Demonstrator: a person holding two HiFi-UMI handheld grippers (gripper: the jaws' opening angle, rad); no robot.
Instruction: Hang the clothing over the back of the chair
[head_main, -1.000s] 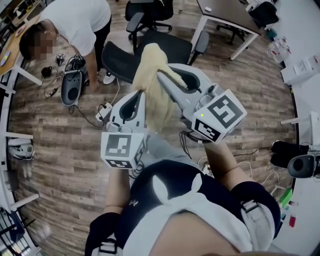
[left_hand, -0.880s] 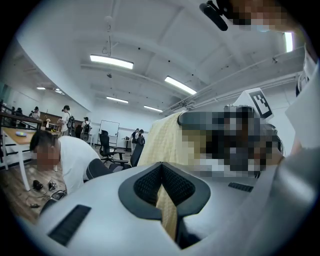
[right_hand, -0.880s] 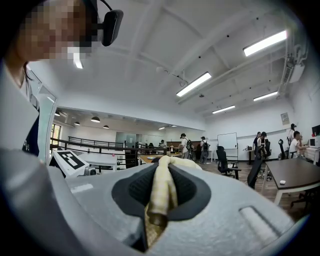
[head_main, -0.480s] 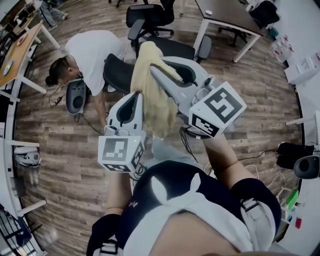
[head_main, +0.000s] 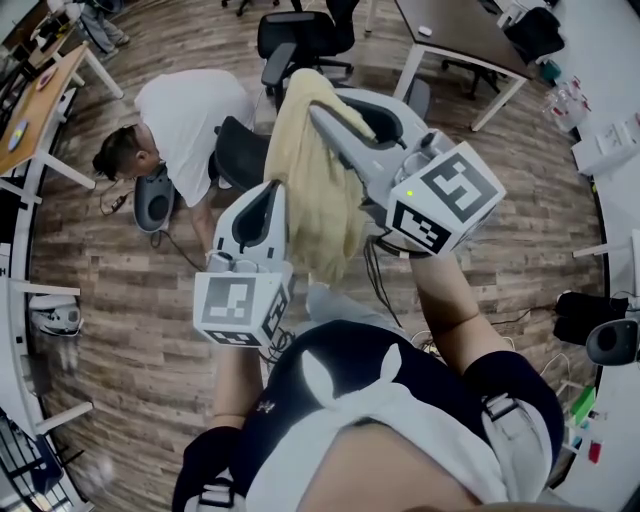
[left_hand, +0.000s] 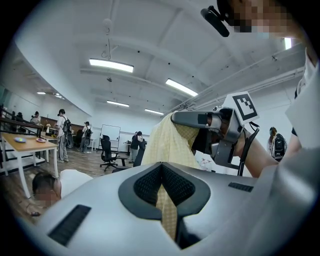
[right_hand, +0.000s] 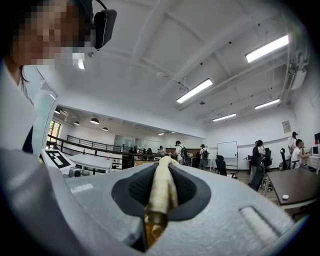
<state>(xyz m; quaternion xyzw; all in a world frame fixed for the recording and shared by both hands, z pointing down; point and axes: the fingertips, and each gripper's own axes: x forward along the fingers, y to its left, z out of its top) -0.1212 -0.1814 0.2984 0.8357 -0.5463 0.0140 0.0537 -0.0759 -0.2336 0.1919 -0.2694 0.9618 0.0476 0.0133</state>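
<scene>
Open office, with a wood-plank floor (head_main: 120, 300) running under everything in the head view. Nearest us, the left gripper (head_main: 272, 188) sits low centre with its marker cube toward the camera. Its own view shows the jaws drawn in narrow on a strip of the yellow clothing (head_main: 320, 190), the fabric pinched right between the pads. Just to the right and further up the frame is the right gripper (head_main: 316, 108). Its jaws are tight too, clamped on a rolled edge of the same garment, which its own view shows bunched between the pads.

So the clothing hangs in the air between the two. It drapes from the right gripper's tip at upper centre down to a loose hem at mid-frame, over the black chair (head_main: 238, 150). Whether the cloth touches the chair, I can't tell. Left of the chair, a person in a white shirt (head_main: 190, 105) bends toward the floor. Beyond them are a second office chair (head_main: 300, 30) at top centre and a desk (head_main: 460, 35) at upper right.

Against a second ago, both grippers are higher in the frame and the clothing has lifted with them, now covering more of the chair's seat. The bending person sits nearer the centre of the frame, close against the chair back.
</scene>
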